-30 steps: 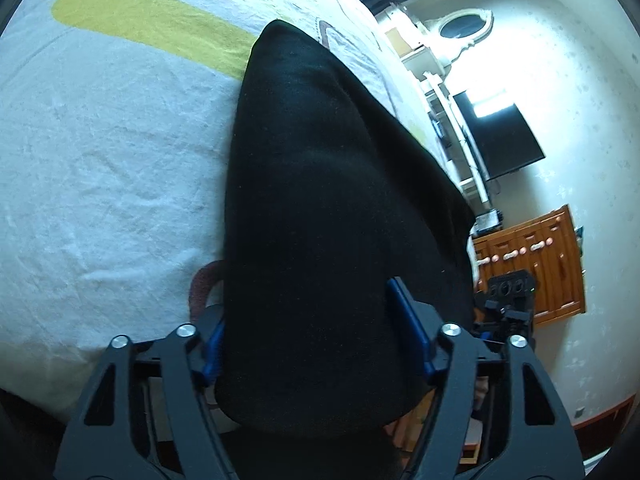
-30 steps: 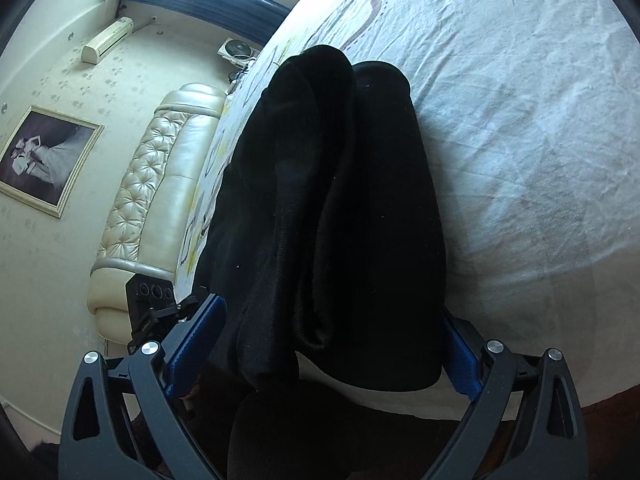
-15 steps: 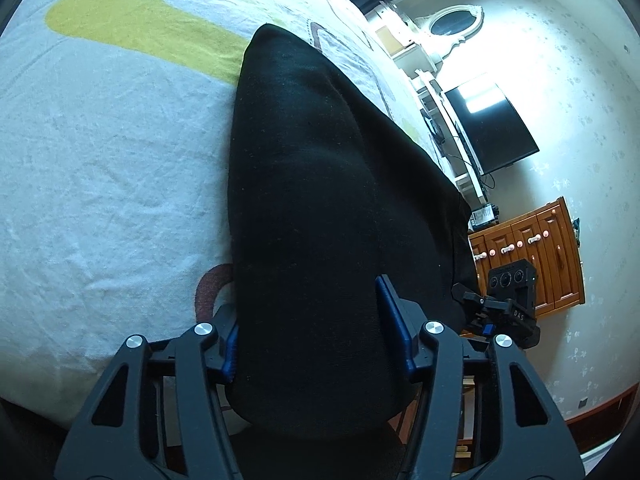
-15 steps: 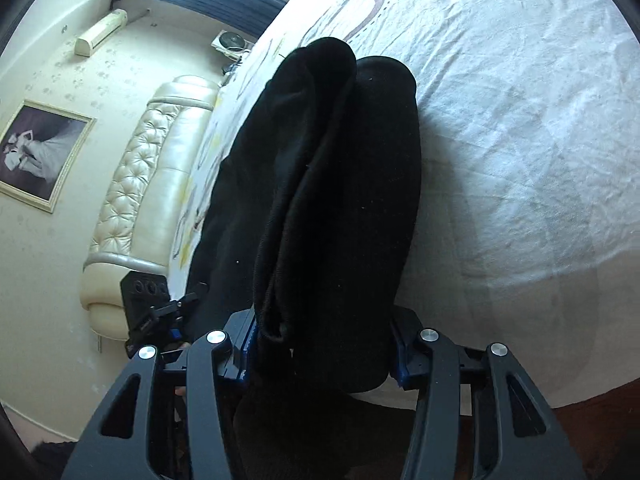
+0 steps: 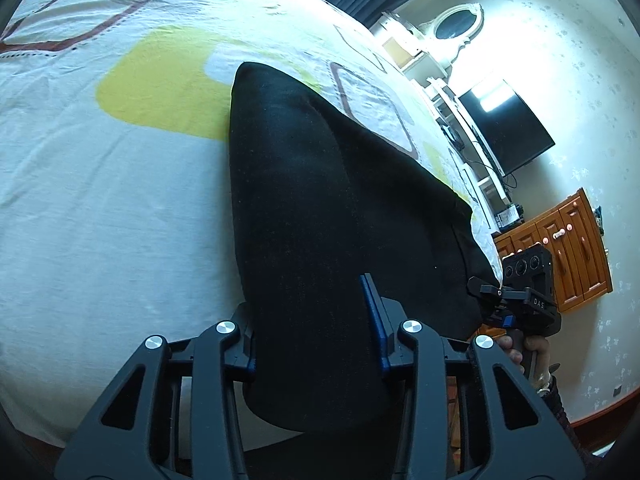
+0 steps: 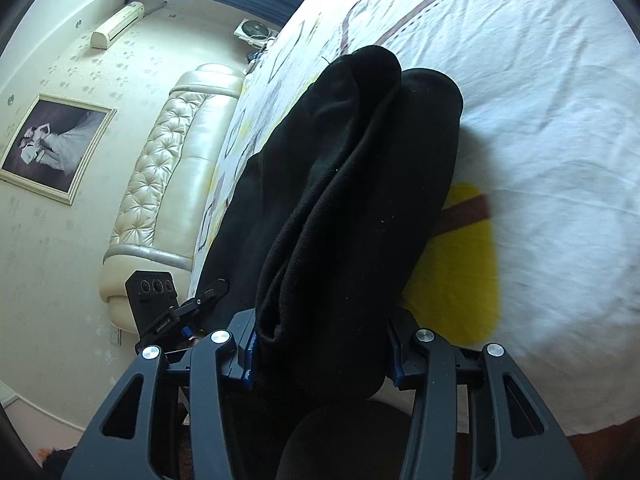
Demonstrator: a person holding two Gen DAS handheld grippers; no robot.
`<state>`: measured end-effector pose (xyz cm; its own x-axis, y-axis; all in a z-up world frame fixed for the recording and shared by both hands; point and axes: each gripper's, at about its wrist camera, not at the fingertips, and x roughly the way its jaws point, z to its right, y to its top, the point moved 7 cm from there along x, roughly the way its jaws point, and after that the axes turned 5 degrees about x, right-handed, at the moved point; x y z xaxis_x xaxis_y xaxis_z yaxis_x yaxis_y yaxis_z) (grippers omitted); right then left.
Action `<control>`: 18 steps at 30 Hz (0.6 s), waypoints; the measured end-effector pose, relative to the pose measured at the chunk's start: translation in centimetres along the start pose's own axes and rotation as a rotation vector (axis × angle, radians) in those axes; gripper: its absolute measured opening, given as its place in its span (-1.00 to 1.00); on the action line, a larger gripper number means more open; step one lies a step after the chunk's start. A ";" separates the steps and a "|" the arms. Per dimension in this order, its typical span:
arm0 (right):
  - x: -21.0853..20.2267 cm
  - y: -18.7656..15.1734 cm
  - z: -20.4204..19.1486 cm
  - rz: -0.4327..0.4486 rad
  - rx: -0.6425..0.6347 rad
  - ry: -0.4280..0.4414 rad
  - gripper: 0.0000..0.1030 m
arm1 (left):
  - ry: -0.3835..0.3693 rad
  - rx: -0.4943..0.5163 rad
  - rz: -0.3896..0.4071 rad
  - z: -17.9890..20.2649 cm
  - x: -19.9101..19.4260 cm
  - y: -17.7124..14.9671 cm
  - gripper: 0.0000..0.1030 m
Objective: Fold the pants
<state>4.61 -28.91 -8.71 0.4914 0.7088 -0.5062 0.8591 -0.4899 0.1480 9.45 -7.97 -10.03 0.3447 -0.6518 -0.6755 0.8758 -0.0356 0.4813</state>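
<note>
Black fleecy pants (image 5: pixel 320 208) on bedsheet (image 5: pixel 100 220) – left hand-held gripper (image 5: pixel 316 344) closing on cloth, right hand-held gripper (image 6: pixel 320 352) pinching it

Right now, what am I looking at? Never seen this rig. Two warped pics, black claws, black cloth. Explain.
No robot here: a person holds a handheld two-finger gripper in each hand, each with a fisheye camera looking along its fingers, hence the warping. One picture is from the left gripper, the other from the right gripper; each also shows the other tool off to the side, and the left view shows the hand holding it. On the bed sheet, patterned with yellow patches, lie black pants, bunched lengthwise. Each gripper has one end of them between its jaws; the left jaws are closing, the right grip the cloth.
</note>
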 end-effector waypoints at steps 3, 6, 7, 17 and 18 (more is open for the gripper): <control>3.5 0.2 -1.8 -0.052 -0.016 0.031 -0.09 | 0.047 -0.018 0.021 -3.2 -2.3 0.1 -0.24; 7.1 0.4 -3.7 -0.106 -0.032 0.038 -0.09 | 0.076 -0.068 0.041 -6.4 -4.4 0.3 -0.24; 8.1 0.4 -4.2 -0.125 -0.046 0.034 -0.09 | 0.080 -0.087 0.046 -7.4 -5.0 0.5 -0.24; 7.2 0.3 -4.3 -0.111 -0.032 -0.031 0.52 | -0.034 -0.094 0.025 -11.0 -8.2 -1.2 0.68; 6.4 0.7 -4.1 -0.095 -0.030 -0.020 0.54 | -0.020 -0.075 0.036 -11.3 -8.5 -1.2 0.70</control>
<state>8.99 -22.61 -8.38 0.4044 0.7411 -0.5360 0.9059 -0.4051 0.1235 9.23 6.19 -11.17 0.3697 -0.6670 -0.6468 0.8864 0.0445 0.4608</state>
